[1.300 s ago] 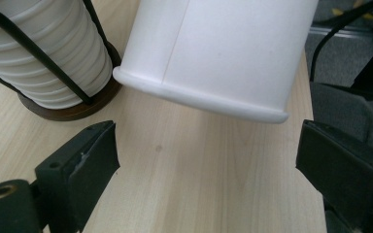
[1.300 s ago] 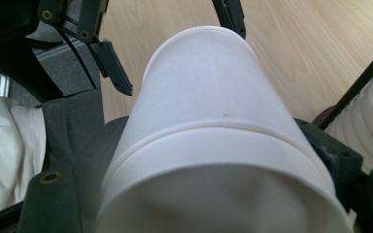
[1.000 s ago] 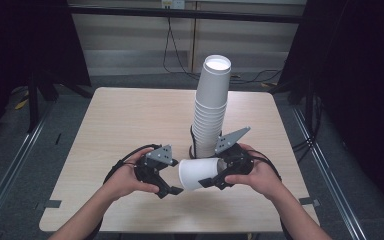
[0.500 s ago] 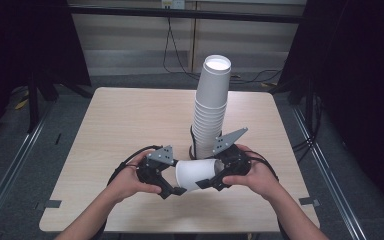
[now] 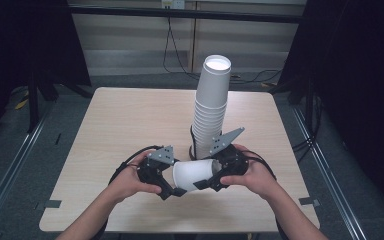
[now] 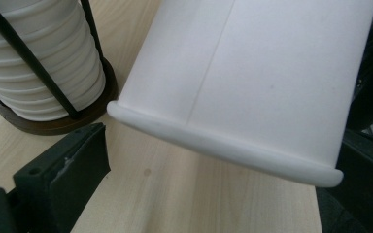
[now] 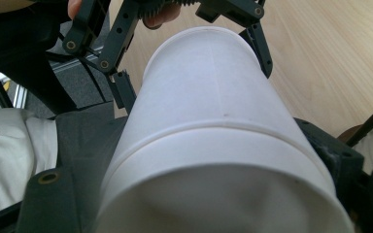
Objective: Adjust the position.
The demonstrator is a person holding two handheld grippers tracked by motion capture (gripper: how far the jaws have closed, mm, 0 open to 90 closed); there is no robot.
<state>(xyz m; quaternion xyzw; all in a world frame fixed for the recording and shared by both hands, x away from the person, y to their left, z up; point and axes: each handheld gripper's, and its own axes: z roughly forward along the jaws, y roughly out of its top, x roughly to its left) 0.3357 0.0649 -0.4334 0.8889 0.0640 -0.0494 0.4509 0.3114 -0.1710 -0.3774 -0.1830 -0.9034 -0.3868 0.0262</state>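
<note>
Item: white paper cup [image 5: 194, 174] — held on its side just above the desk [image 5: 130, 125], near the front edge, between the two hand-held grippers.

Right hand-held gripper [image 5: 211, 176]: jaws pinching the cup at its closed end; in the right gripper view the cup [image 7: 213, 145] sits between the jaws, a seam ring suggesting two nested cups, though this cannot be told for certain.

Left hand-held gripper [image 5: 174, 186]: jaws spread on either side of the cup's rolled rim [image 6: 223, 145], apparently not clamping it.

Stack of inverted cups [image 5: 211, 107] — upright in a dark wire holder [image 6: 53, 124] mid-desk, just behind the grippers.
</note>
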